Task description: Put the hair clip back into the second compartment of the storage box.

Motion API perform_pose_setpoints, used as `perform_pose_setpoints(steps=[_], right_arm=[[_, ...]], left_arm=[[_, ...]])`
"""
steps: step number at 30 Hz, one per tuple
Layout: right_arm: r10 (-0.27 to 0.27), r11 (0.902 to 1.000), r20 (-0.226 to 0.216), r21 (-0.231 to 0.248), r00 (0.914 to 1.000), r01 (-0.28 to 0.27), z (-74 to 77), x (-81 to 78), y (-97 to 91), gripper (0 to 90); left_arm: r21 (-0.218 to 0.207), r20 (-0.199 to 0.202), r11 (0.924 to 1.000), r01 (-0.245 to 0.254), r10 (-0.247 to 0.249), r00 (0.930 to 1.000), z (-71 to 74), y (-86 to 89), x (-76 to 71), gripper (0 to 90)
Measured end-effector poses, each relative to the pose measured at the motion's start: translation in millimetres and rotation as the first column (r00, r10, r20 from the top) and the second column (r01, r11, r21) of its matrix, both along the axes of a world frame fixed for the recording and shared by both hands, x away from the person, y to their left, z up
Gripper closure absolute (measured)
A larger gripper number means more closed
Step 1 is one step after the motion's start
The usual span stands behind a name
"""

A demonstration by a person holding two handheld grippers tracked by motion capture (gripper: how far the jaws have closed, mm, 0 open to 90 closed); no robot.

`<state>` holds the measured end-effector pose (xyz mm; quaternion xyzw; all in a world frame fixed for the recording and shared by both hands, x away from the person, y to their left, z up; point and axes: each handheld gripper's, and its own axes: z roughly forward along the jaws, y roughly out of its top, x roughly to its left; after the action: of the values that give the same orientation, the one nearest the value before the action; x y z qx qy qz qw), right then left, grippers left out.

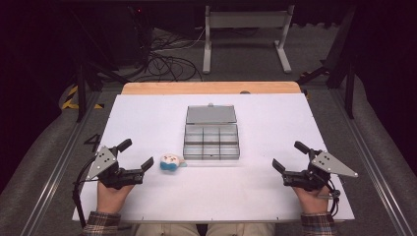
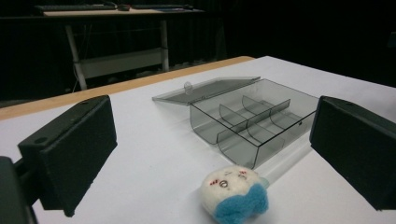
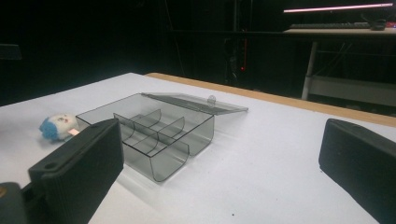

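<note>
Left gripper (image 1: 133, 155) sits at 8 o'clock on the table (image 1: 147, 113), jaws spread wide, nothing in them. It's aimed toward 2 o'clock, so the toy (image 1: 169, 162) lies just ahead of its tips; in the left gripper view the toy (image 2: 235, 192) sits low between the jaws, not touching either. Looks lined up for a straight-in grab.

Toy: small white felt ball with a face and a blue bow, lying on the table just off the box's near-left corner, roughly 7 o'clock from the table's centre. Close to the box (image 1: 211, 142) but apart from it.

Box: clear grey, six compartments, all empty as far as I can tell. Lid (image 1: 211, 114) folded flat back at 12 o'clock, so the top is open for a drop-in from our side.

Right gripper (image 1: 290, 156) at 4 o'clock, jaws also wide apart and empty, pointed toward 10 o'clock at the box (image 3: 149, 133). Well away from it; likely parked to steady the box or close the lid.
</note>
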<state>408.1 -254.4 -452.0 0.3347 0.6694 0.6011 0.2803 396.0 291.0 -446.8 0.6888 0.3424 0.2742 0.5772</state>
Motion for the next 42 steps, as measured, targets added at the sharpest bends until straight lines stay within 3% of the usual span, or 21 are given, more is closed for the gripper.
perform_pose_setpoints(steps=[2, 5, 8, 9, 15, 16, 29, 30, 33, 35, 38, 40, 42], right_arm=[[-0.009, 0.9999, 0.004, -0.013, 0.9999, 0.009, 0.0, 0.5, -0.6, 0.5], [-0.019, 0.9998, -0.001, -0.011, 0.9998, 0.019, 0.5, 0.4, -0.6, 0.5], [-0.044, 0.9984, -0.012, -0.036, 0.9989, 0.044, 0.7, 0.7, -0.3, 0.6], [-0.048, 0.9980, -0.015, -0.041, 0.9987, 0.047, 0.6, 0.8, -0.2, 0.6], [-0.057, 0.9967, -0.020, -0.059, 0.9982, 0.056, 0.7, 0.9, 1.4, 0.9], [-0.058, 0.9967, -0.023, -0.059, 0.9981, 0.056, 0.6, 1.1, 1.7, 0.9], [-0.064, 0.9950, -0.045, -0.080, 0.9969, 0.060, -0.8, 3.1, 5.1, 1.7], [-0.064, 0.9945, -0.045, -0.086, 0.9970, 0.060, -1.0, 3.2, 5.0, 1.8], [-0.066, 0.9942, -0.049, -0.089, 0.9967, 0.061, -1.4, 3.7, 5.5, 1.9], [-0.066, 0.9936, -0.048, -0.095, 0.9967, 0.061, -1.6, 4.1, 5.7, 1.9], [-0.068, 0.9934, -0.050, -0.096, 0.9964, 0.063, -1.8, 4.3, 5.9, 2.1], [-0.069, 0.9930, -0.052, -0.099, 0.9963, 0.064, -2.0, 4.6, 5.9, 2.2], [-0.067, 0.9929, -0.053, -0.102, 0.9963, 0.062, -2.3, 4.9, 6.1, 2.4]], left_arm=[[0.003, -0.021, 1.0000, 0.009, -0.009, 0.9997, 0.3, -2.0, 2.9, 1.5], [0.058, -0.043, 0.9983, 0.011, -0.008, 0.9991, -0.1, -7.6, 6.5, 3.4], [0.065, -0.064, 0.9978, 0.012, -0.008, 0.9979, -1.3, -11.8, 9.2, 3.7], [0.083, -0.093, 0.9963, 0.020, -0.012, 0.9956, -2.3, -15.1, 11.6, 3.8], [0.129, -0.146, 0.9912, 0.029, -0.010, 0.9893, -5.4, -19.8, 16.6, 4.4], [0.129, -0.171, 0.9906, 0.046, -0.024, 0.9849, -6.7, -21.2, 18.3, 4.4], [0.217, -0.260, 0.9712, 0.099, -0.040, 0.9649, -14.2, -35.1, 28.3, 3.1], [0.221, -0.278, 0.9687, 0.113, -0.048, 0.9593, -16.2, -37.3, 29.4, 3.1], [0.225, -0.294, 0.9673, 0.116, -0.046, 0.9546, -18.3, -40.0, 31.0, 3.4], [0.237, -0.318, 0.9630, 0.128, -0.048, 0.9469, -21.7, -44.0, 33.3, 3.7], [0.251, -0.325, 0.9591, 0.130, -0.043, 0.9446, -23.9, -45.6, 35.5, 4.5], [0.258, -0.346, 0.9571, 0.131, -0.035, 0.9376, -27.3, -48.7, 37.9, 5.3], [0.266, -0.352, 0.9552, 0.131, -0.030, 0.9354, -28.7, -50.1, 39.3, 6.1]])
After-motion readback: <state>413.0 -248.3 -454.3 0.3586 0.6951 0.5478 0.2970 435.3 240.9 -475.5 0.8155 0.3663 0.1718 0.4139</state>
